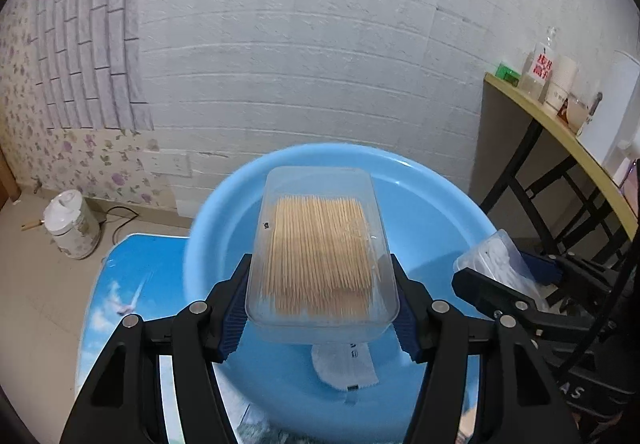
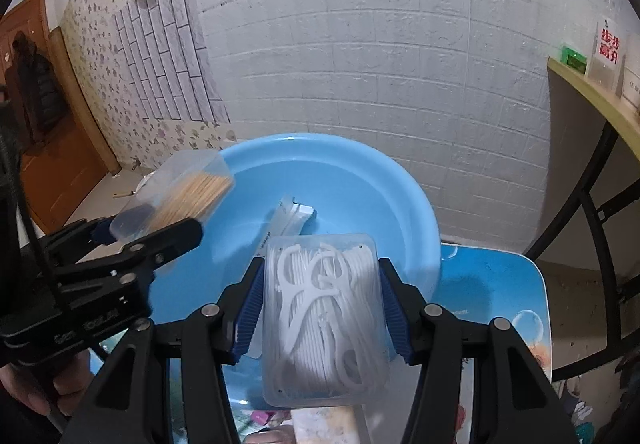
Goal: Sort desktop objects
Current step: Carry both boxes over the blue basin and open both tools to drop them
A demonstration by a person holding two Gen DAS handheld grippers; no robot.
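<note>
Right now both claws are loaded and held above a light blue basin [image 1: 420, 204] that sits on a low tabletop [image 1: 132, 264] with a blue sky print. The left claw [image 1: 322, 308] pinches a clear plastic box of toothpicks [image 1: 320, 256] between its blue ribbed pads [image 1: 234, 308], gripping the box by its long sides near the close end, so that most of the box sticks out forward over the basin. The toothpicks lie packed side by side, running lengthwise. The right claw [image 2: 320, 308] is clamped the same way on a clear box of floss picks [image 2: 324, 316], its pads [image 2: 250, 308] pressing the two long sides about midway; the white picks inside lie in a loose tangle. This box hangs over the near rim of the basin and the tabletop edge. From the right wrist view the toothpick box [image 2: 188, 188] shows up to the left, tilted and slightly blurred, above the basin's left rim. From the left wrist view the floss box [image 1: 496, 264] appears at the right, just past the basin's rim. Inside the basin lies a flat white packet [image 2: 290, 220] with dark print, resting on the bottom. Beyond the basin stands a white brick-pattern wall [image 1: 300, 64], a white bucket [image 1: 72, 224] sits on the floor at the left, and a yellow-edged side table [image 1: 560, 124] at the right carries cups and bottles.
</note>
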